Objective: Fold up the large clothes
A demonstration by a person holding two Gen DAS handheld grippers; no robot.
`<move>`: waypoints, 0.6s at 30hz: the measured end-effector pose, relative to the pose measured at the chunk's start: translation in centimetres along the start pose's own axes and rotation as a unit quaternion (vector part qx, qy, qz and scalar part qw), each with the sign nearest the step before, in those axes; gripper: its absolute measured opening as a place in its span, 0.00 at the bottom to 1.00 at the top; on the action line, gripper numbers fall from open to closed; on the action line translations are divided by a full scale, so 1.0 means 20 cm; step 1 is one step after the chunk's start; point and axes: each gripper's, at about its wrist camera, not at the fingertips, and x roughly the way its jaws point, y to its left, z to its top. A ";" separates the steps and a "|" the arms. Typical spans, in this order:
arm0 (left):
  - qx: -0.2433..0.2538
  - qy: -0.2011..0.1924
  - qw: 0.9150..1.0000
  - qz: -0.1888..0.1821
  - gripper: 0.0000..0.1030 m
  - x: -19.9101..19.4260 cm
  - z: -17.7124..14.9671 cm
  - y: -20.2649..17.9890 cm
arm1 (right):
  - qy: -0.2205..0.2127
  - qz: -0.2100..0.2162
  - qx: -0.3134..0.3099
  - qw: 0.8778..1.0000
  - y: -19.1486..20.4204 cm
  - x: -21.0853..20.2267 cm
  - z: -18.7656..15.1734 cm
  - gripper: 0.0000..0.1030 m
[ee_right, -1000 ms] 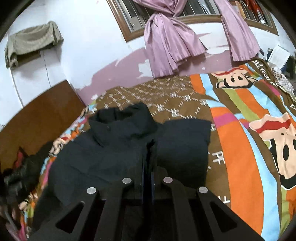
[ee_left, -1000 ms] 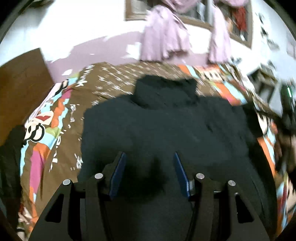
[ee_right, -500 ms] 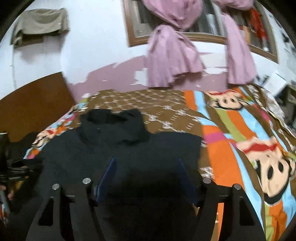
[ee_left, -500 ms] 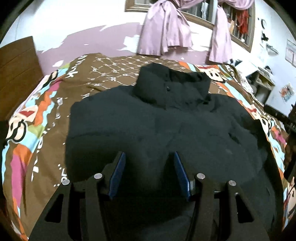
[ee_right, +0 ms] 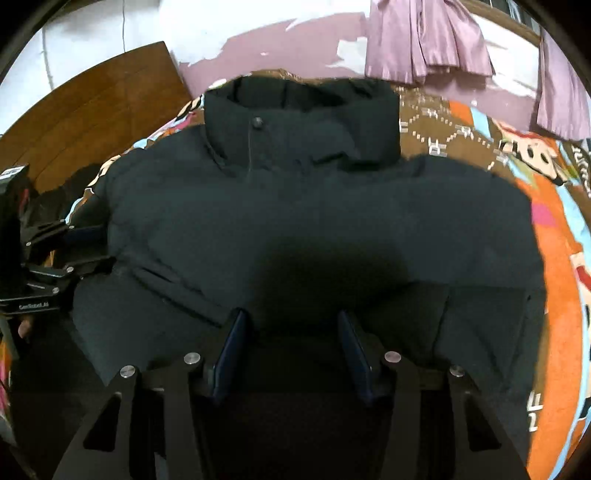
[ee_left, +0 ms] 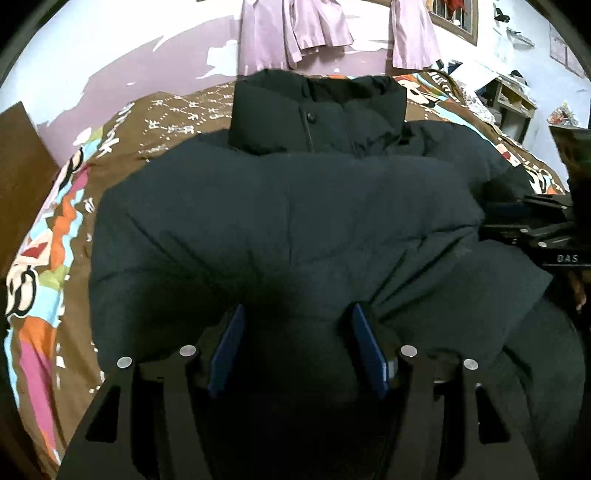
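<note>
The dark jacket point(ee_left: 288, 221) lies flat on the patterned bed point(ee_left: 51, 236), collar toward the curtains point(ee_left: 295, 33). Left tongs point(ee_left: 297, 347) and right tongs point(ee_right: 293, 347) hover released above its hem; bedspread shows beside both sleeve edges.

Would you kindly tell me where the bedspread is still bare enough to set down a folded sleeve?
Bare bedspread runs in a strip beside the jacket toward the wooden headboard, and a wider orange patch lies on the jacket's opposite side. Behind the collar, only a narrow band remains before the wall. The middle is all jacket.
</note>
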 end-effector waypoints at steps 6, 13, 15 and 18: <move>0.029 0.005 0.999 0.013 0.54 0.02 -0.05 -0.04 | 0.003 -0.033 -0.031 0.999 0.08 0.06 -0.06 0.48; 0.021 -0.028 0.999 0.005 0.53 -0.03 -0.05 -0.01 | -0.011 -0.019 -0.022 1.000 0.05 0.05 -0.07 0.48; 0.000 -0.040 0.999 -0.019 0.53 -0.07 -0.03 0.03 | -0.030 0.006 -0.018 0.999 0.04 -0.02 -0.05 0.48; -0.031 -0.070 0.996 -0.038 0.53 -0.14 0.06 0.09 | -0.088 0.001 -0.030 0.996 0.04 -0.16 0.03 0.49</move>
